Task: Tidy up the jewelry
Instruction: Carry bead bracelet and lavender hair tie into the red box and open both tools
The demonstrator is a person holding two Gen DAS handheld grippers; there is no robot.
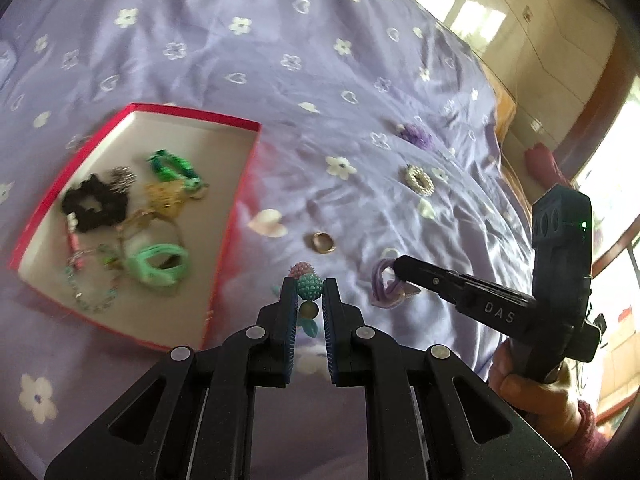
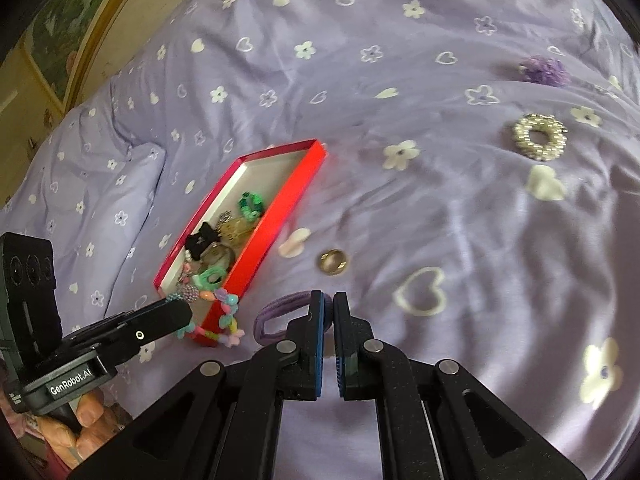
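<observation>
My left gripper (image 1: 310,286) is shut on a pastel bead bracelet (image 1: 309,287), with its teal and pink studded beads between the fingertips; it hangs beside the red box in the right wrist view (image 2: 226,316). My right gripper (image 2: 327,300) is shut on a lilac hair tie (image 2: 280,316), seen from the left wrist view too (image 1: 382,286). The red box (image 1: 236,216) holds a black scrunchie (image 1: 94,208), green bands (image 1: 172,166) and several chains. A gold ring (image 1: 323,242), a pearl ring brooch (image 1: 419,180) and a purple flower piece (image 1: 418,134) lie on the bedspread.
Everything lies on a lilac bedspread (image 1: 280,60) with white hearts and flowers. A pillow (image 2: 100,184) sits left of the box. Wardrobe doors (image 1: 540,40) and a window stand beyond the bed's right edge. The person's hands hold both gripper handles.
</observation>
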